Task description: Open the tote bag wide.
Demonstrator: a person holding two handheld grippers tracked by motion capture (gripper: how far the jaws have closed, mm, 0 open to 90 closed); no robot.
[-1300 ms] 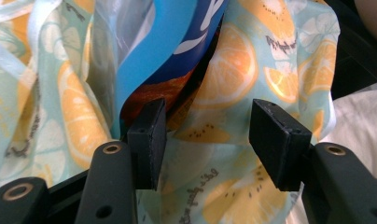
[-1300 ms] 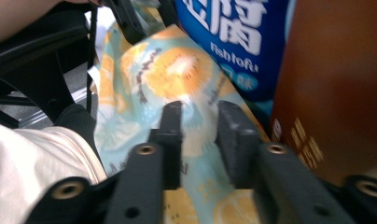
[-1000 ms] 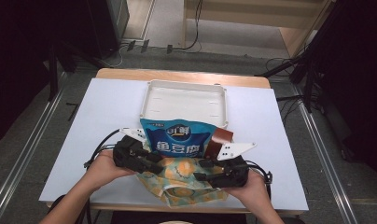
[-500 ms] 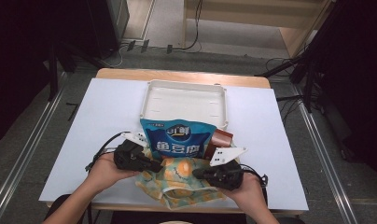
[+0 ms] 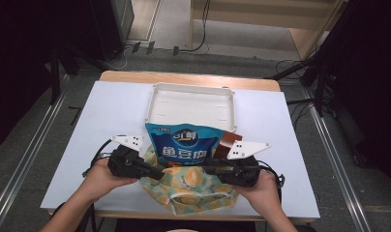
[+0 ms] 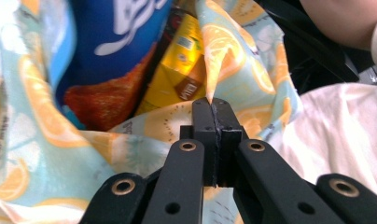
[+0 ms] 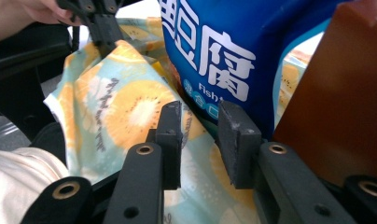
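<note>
— Start closest to the person: what are the two grippers doing at the near edge of the table [image 5: 111, 96]?

— The left gripper [image 5: 157, 174] has its jaws pressed together on a fold of the fruit-print cloth bag [image 5: 188, 191]; in the left gripper view the rim of the cloth [image 6: 210, 65] rises straight out of the pinch. The right gripper [image 5: 207, 170] isn't holding anything. Its jaws have just been opening, and in the right gripper view there's a clear gap between the pads [image 7: 238, 140], with cloth lying under and beyond them, not clamped.

— So where does the bag's rim lie from that free claw?

— Just ahead of it and slightly inward, toward the left gripper. The bag's mouth runs crosswise between the two hands, so I'd judge the right side is the one to catch next, and the right hand [image 5: 261, 191] is plainly nearer.

— And farther off?

— The blue snack pouch [image 5: 188, 145] stands upright out of the bag, a brown packet [image 5: 227, 142] touching its right side. Beyond them sits the white tray [image 5: 157, 104].
</note>
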